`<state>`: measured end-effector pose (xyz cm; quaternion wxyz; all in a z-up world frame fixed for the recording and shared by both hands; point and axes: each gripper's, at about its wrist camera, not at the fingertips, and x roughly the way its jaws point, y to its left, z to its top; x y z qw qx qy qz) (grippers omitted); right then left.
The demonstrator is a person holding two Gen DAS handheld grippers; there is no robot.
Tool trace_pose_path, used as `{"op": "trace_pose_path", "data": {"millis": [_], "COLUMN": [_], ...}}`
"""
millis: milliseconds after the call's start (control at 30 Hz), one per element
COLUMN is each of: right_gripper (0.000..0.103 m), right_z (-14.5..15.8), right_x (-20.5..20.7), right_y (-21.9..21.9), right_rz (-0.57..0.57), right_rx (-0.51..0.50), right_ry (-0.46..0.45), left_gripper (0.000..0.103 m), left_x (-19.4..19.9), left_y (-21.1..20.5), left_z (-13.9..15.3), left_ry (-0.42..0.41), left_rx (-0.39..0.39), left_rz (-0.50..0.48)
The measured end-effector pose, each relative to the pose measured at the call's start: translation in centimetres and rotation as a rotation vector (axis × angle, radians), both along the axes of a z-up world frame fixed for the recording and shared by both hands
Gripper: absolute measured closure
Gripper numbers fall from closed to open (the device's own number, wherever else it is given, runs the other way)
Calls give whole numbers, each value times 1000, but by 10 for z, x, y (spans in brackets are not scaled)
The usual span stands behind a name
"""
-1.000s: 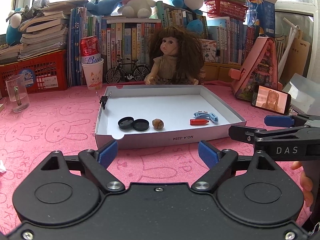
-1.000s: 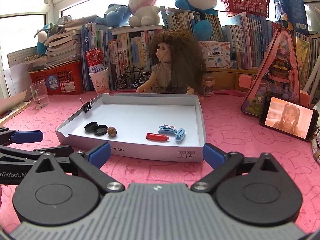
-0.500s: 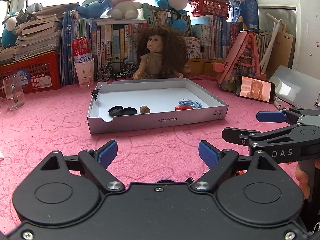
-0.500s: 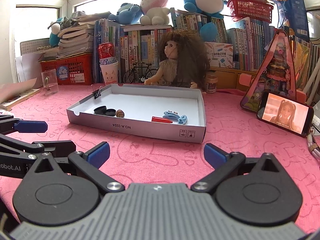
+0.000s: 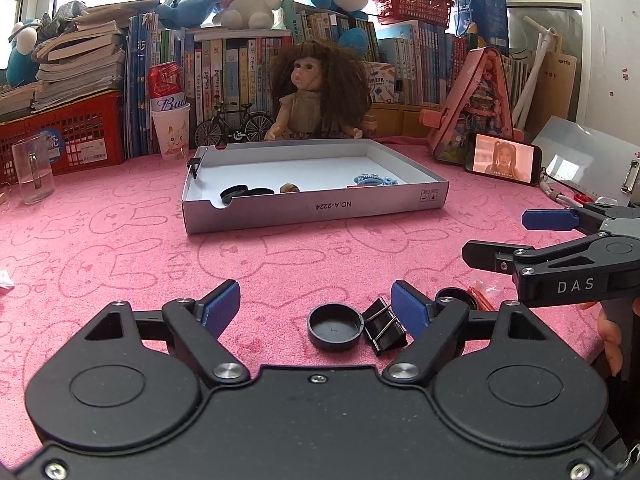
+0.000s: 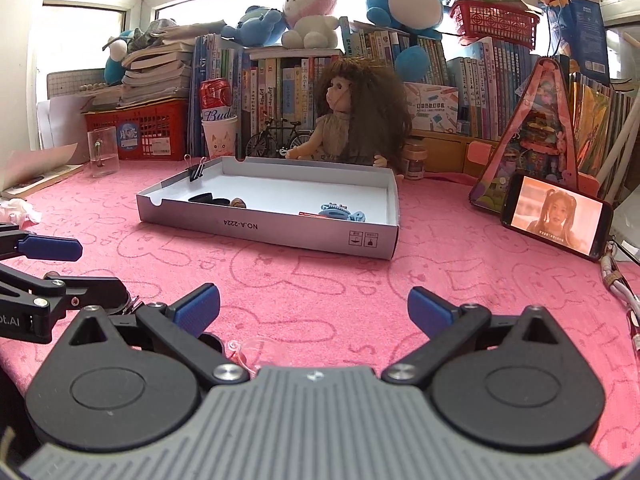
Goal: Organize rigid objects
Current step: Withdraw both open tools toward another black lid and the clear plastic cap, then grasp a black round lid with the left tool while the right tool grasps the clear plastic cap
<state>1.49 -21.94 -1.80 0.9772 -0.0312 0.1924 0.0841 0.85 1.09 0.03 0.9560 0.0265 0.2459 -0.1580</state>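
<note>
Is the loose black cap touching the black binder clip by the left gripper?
Touching. Left wrist view: black cap rim abuts the binder clip edge, no pink cloth between them.

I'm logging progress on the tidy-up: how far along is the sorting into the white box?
Done: two black caps, a nut and a blue hair clip lie in the white box. In hand: nothing; the left gripper, jaws just narrowing, hangs open over a black cap and binder clip. Right gripper open. Those remain.

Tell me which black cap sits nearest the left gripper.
The lone cap on the pink cloth, between the left gripper's open fingers beside a binder clip. The other two caps lie far off inside the white tray.
</note>
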Motion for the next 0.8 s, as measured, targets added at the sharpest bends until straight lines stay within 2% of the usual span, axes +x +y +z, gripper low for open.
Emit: {"op": "trace_pose_path", "data": {"millis": [167,300,433,567,667,800], "right_gripper": [1,11,19,26,28,28], "right_z": [-6,-8,-10,-11,-14,-13], "right_x": [-8,-14,-19,-24,-28,-31], "right_y": [-4,-5,-5,-5,-3,-1], "right_rz": [2,10,11,25,35,44], "right_rx": [-5,-16,-19,-28,-43,-56], "right_ry": [1,10,11,22,25,17], "left_gripper": [41,51,54,61,68,68], "left_x": [-7,-11,-15,-18,-18,-19], "left_y": [3,4,2,2,1,1], "left_z": [-5,-8,-10,-10,-12,-14], "left_ry": [7,22,20,23,33,31], "left_rx": [1,-5,0,0,-2,5], "left_rz": [-2,-14,-18,-26,-16,-4]}}
